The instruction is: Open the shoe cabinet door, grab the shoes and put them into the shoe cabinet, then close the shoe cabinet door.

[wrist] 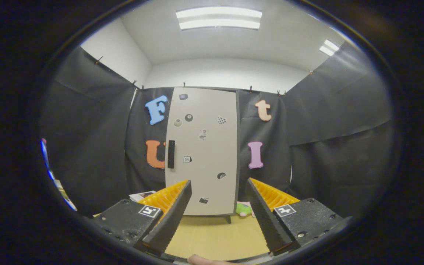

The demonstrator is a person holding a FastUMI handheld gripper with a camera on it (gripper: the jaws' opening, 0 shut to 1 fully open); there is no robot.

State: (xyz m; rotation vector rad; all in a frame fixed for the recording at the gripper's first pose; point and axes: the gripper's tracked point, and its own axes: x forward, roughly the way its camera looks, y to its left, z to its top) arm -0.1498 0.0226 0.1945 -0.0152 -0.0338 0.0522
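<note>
Facing the closed shoe cabinet (201,151), gripper (219,198) fingers spread, empty.

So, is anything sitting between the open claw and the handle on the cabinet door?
Nothing visible does. The claw is open and holds nothing, and only bare tabletop lies ahead of it up to the closed cabinet door. The dark handle on the door's left edge is uncovered. A green shoe sits off to the cabinet's right.

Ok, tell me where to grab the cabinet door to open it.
Take the dark vertical handle by the cabinet door's left edge. Come straight on with the open gripper, a finger on each side; it is the door's only raised part, likely opposite the hinges.
</note>
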